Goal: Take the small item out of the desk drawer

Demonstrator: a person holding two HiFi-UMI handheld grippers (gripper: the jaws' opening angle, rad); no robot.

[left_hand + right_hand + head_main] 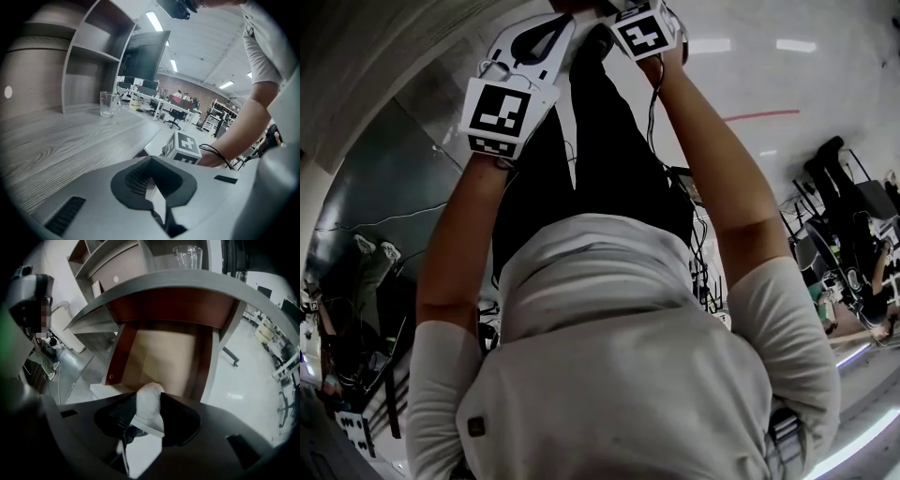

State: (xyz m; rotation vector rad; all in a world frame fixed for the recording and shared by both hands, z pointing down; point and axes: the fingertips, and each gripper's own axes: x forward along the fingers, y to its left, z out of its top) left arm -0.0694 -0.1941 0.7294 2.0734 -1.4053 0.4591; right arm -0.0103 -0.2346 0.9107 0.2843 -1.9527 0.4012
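Looking along your right gripper (150,397), you see the grey wood-grain desk (187,280) arching across the far side of its view. The shelf unit (89,61) stands on the desk top, well ahead and to the left of your left gripper (151,180). Straight beyond the right gripper's jaws, the drawer (164,357) stands open under the desk edge, with red-brown walls around a pale floor. Your left gripper hangs over the desk's near part with its jaws together and nothing between them. A clear glass (109,103) stands far ahead of it, beside the foot of the shelf unit. Your right gripper is clamped on the small item (149,411), a white rounded lump at the jaw tips in front of the drawer's near end. You cannot tell whether it touches the drawer.
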